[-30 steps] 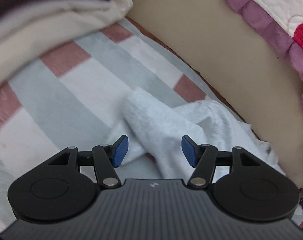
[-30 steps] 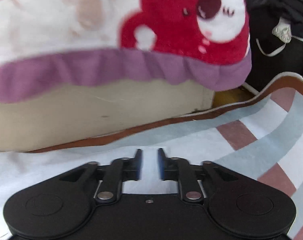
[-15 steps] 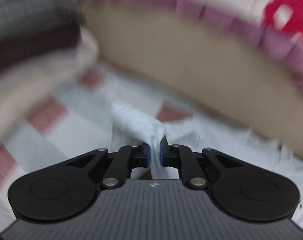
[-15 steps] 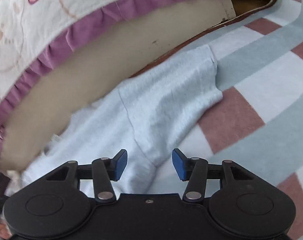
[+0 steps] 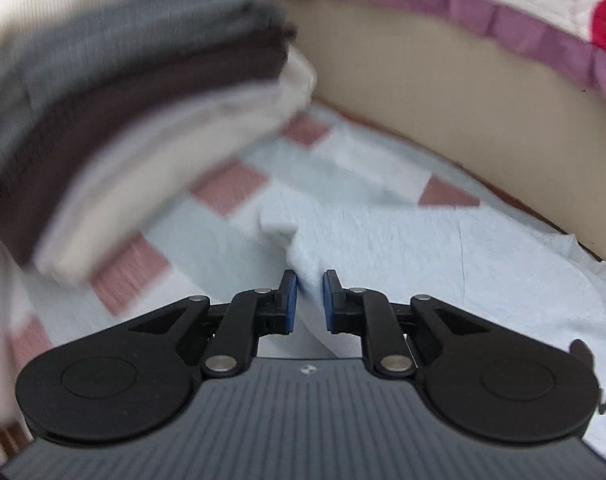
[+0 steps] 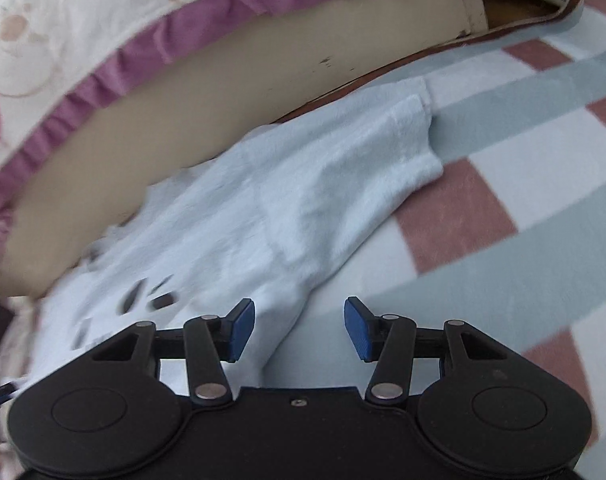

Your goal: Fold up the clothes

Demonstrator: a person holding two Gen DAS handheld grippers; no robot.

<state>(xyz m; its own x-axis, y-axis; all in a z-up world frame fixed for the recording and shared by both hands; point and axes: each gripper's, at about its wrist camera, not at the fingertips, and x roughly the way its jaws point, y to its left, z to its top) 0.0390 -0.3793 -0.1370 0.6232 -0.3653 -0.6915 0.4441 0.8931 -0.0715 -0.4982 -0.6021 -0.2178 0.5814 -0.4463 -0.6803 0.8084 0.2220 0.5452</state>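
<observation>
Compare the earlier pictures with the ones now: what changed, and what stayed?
The left tongs closed on a fold of the pale blue shirt and lifted it slightly. The right tongs opened and swung down over the shirt's sleeve, pads not touching it. The folded pile, rug and bedspread stayed put.

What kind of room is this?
Probably a bedroom: a bed with a frilly purple-edged quilt, a checked rug on the floor, and a stack of folded clothes.

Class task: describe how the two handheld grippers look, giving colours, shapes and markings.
The left gripper and the right gripper both have black linkage arms with silver pivot pins, round black housings and blue finger pads. The left body is ribbed grey with a small white logo.
</observation>
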